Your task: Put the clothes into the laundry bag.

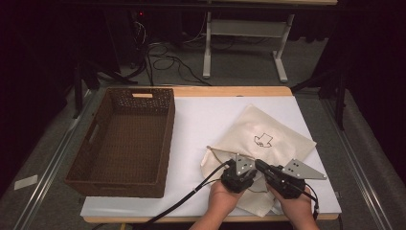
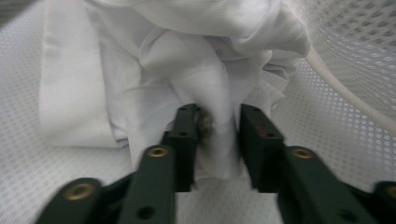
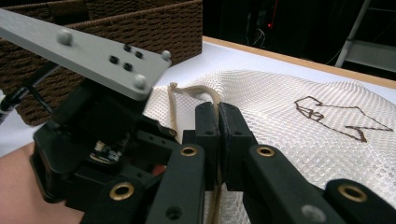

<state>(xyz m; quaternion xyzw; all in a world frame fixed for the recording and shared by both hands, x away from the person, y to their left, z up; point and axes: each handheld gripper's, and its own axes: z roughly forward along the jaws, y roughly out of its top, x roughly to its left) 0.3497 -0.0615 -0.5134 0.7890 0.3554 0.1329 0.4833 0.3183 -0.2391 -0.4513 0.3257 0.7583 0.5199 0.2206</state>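
Observation:
A cream mesh bag (image 1: pixel 270 132) with a dark line drawing lies on the white sheet at the near right. White cloth (image 2: pixel 187 70) sits bunched inside it. My left gripper (image 1: pixel 245 168) is at the bag's near left edge. In the left gripper view its jaws (image 2: pixel 217 121) stand apart, with a fold of that cloth between them and a gap beside it. My right gripper (image 1: pixel 259 166) points left toward the other, shut (image 3: pixel 218 116) on the bag's tan drawstring (image 3: pixel 196 89), which runs down between its pads. The left gripper's grey plate (image 3: pixel 93 51) is close beside it.
A brown woven basket (image 1: pixel 165 143) stands on the left half of the white sheet (image 1: pixel 206 115), its wall (image 3: pixel 140 28) just behind the grippers. The wooden table edge (image 1: pixel 230 91) runs along the far side. Cables and a white desk frame are on the floor beyond.

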